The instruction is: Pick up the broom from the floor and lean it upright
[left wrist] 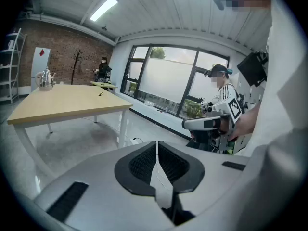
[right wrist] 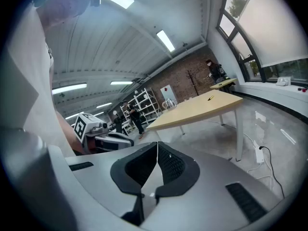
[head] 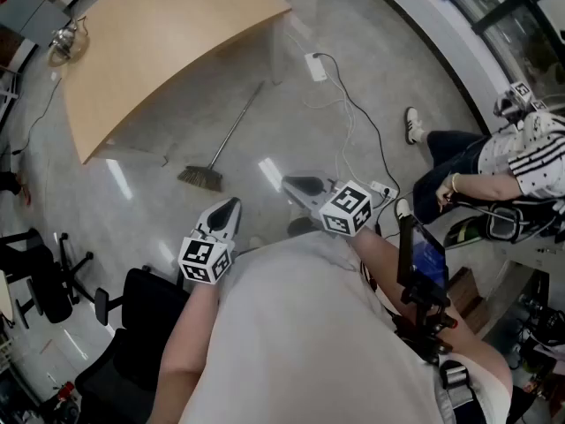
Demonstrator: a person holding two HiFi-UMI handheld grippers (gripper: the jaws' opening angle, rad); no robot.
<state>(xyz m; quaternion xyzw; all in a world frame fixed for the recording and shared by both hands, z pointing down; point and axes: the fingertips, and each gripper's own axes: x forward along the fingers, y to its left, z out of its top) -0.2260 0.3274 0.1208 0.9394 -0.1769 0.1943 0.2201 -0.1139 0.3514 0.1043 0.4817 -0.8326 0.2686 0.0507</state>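
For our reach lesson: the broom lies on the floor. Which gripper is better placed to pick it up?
Probably the left gripper: in the head view it sits just short of the broom, near its brush end, while the right gripper is further off to the side. Both are shut and empty.

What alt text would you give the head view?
A broom lies flat on the grey floor by a wooden table, untouched. Nearer the camera, the person's left gripper and right gripper are held out low, fingers shut and empty. A seated person is at the right edge.
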